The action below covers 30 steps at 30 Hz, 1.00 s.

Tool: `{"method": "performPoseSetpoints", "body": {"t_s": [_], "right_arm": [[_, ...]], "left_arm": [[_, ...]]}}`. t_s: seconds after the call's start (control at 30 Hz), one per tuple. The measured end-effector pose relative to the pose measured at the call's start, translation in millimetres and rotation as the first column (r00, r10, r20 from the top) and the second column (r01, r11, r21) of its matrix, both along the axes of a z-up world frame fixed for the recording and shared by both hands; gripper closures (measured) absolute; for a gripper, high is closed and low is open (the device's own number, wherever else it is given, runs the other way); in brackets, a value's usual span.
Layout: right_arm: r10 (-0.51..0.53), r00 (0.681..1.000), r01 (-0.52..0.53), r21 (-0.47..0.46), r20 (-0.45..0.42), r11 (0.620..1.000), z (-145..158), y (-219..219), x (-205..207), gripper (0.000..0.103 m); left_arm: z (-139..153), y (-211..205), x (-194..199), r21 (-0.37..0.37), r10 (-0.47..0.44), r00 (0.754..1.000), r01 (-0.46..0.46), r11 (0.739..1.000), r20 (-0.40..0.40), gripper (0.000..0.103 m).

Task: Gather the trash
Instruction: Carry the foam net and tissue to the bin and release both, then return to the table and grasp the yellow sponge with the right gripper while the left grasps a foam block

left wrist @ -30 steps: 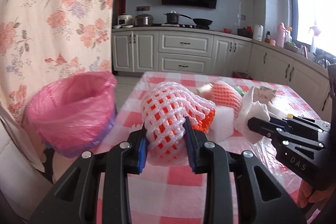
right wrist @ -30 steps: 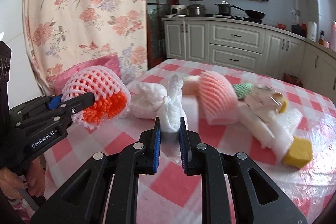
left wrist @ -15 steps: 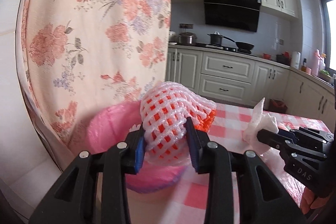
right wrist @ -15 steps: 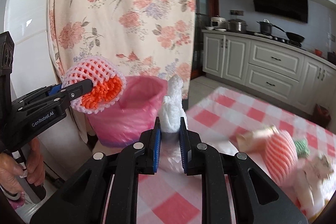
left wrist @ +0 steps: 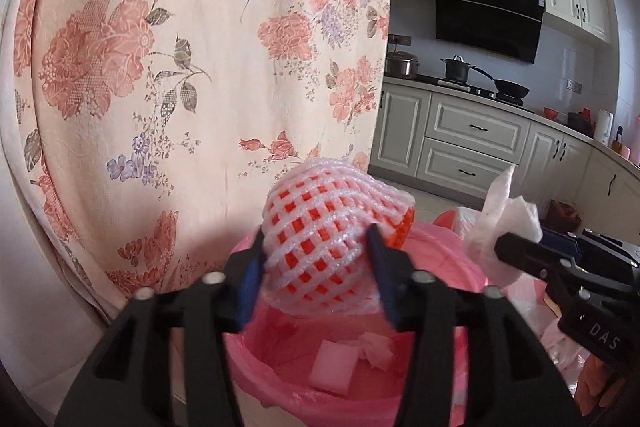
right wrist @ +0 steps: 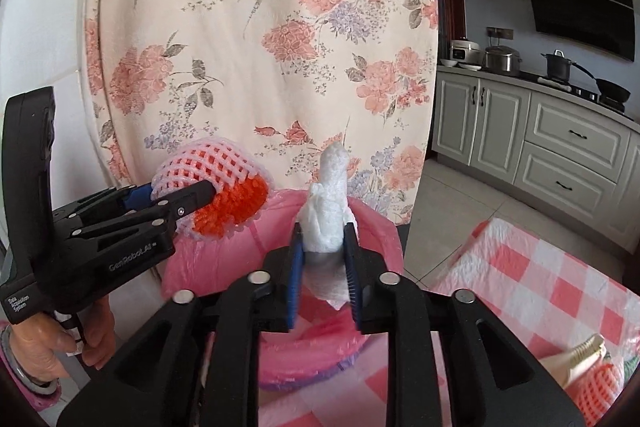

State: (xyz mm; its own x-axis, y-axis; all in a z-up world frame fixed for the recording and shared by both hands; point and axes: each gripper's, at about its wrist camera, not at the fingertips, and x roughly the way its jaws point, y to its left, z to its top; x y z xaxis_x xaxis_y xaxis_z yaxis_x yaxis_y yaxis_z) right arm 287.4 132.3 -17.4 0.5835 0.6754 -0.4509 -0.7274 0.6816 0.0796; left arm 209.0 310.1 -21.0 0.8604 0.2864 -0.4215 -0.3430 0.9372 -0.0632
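My left gripper [left wrist: 316, 247] is shut on a white and orange foam fruit net [left wrist: 332, 247], held just above the open pink-lined trash bin [left wrist: 452, 267]. The net also shows in the right wrist view [right wrist: 216, 199], above the bin's left rim. My right gripper [right wrist: 322, 247] is shut on a crumpled white tissue [right wrist: 328, 211], held over the bin [right wrist: 376, 231]. The tissue also shows in the left wrist view [left wrist: 504, 215]. A white foam piece [left wrist: 334, 367] and a paper scrap lie inside the bin.
A floral curtain [right wrist: 260, 39] hangs right behind the bin. The red-checked table [right wrist: 552, 279] is at the right, with another foam net [right wrist: 600, 387] near its edge. Kitchen cabinets [left wrist: 472, 139] stand in the background.
Both grippers swung left from the table to above the pink bin, carrying the foam net and the tissue. Both stay shut on their loads.
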Motion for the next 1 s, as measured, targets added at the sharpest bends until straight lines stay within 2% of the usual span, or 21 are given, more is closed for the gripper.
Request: {"method": "performPoseSetpoints", "body": {"t_s": [0.07,0.1,0.23,0.53,0.63,0.83,1.0], "right_arm": [[-0.006,1.000,0.006,0.004,-0.005,1.000,-4,0,4,0.026],[-0.006,1.000,0.007,0.022,-0.009,1.000,-5,-3,5,0.023],[-0.035,0.999,0.035,0.024,-0.010,0.999,-8,-11,3,0.023],[-0.089,0.996,0.089,0.028,-0.009,0.996,-9,-47,-17,0.023],[-0.116,0.993,0.117,0.028,-0.017,0.993,-13,-64,-26,0.023],[-0.186,0.982,0.186,0.003,-0.018,0.982,-28,-111,-54,0.023],[-0.269,0.962,0.269,-0.001,-0.035,0.963,-43,-161,-74,0.022]], "left_arm": [[-1,3,-1,0.004,0.024,1.000,-0.024,1.000,0.012,0.025],[-1,5,-3,0.004,0.037,0.999,-0.037,0.999,0.019,0.023],[-1,9,-12,-0.001,0.054,0.998,-0.054,0.999,0.026,0.022],[-3,0,-45,-0.029,0.103,0.994,-0.102,0.994,0.040,0.006],[-6,-9,-53,-0.043,0.103,0.994,-0.102,0.994,0.036,0.005],[-20,-47,-66,-0.043,0.049,0.999,-0.049,0.998,0.009,0.005],[-36,-92,-67,-0.047,-0.044,0.999,0.043,0.998,-0.018,0.005]]}}
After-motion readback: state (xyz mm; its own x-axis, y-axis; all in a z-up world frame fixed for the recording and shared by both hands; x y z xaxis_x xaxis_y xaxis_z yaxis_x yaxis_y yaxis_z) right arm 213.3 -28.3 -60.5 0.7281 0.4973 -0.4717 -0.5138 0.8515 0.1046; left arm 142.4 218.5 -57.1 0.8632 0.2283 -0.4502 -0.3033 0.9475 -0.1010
